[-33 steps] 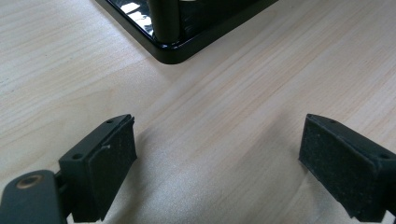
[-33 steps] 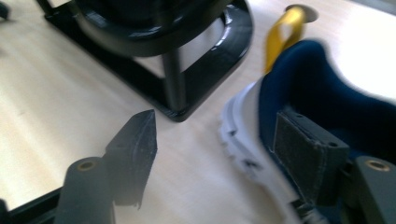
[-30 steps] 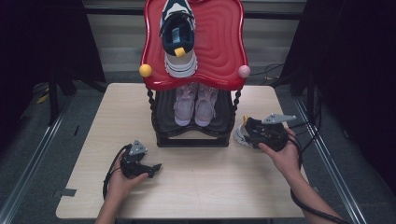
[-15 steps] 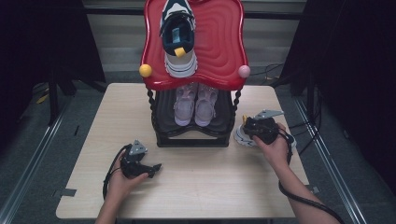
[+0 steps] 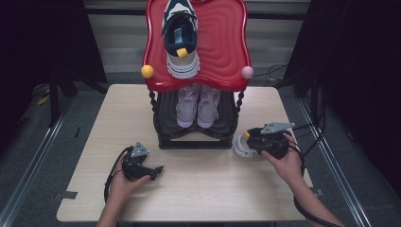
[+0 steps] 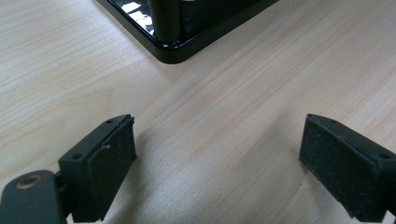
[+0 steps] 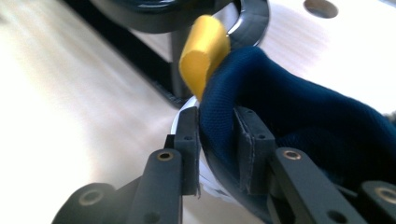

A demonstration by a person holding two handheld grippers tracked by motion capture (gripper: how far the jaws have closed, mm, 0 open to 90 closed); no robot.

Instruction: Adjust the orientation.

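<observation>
A navy shoe (image 7: 289,107) with a white sole (image 5: 242,146) and a yellow heel tab (image 7: 205,51) lies on the table, just right of the rack's front right corner. My right gripper (image 7: 217,126) is shut on its heel collar, one jaw inside and one outside; in the high view the right gripper (image 5: 257,141) is at the table's right. A matching navy shoe (image 5: 179,38) rests on the red top shelf (image 5: 222,47). My left gripper (image 5: 153,170) rests on the table's front left, and the left gripper (image 6: 217,154) stands open over bare wood.
A pair of pink shoes (image 5: 197,106) sits on the black lower shelf (image 5: 163,113). The rack's black base corner (image 6: 182,46) lies just ahead of the left jaws. Yellow (image 5: 147,71) and pink (image 5: 247,72) knobs cap the posts. Cables trail from both grippers.
The right hand has shifted slightly left and toward the front with the shoe's heel in its jaws. The left gripper has stayed put.
</observation>
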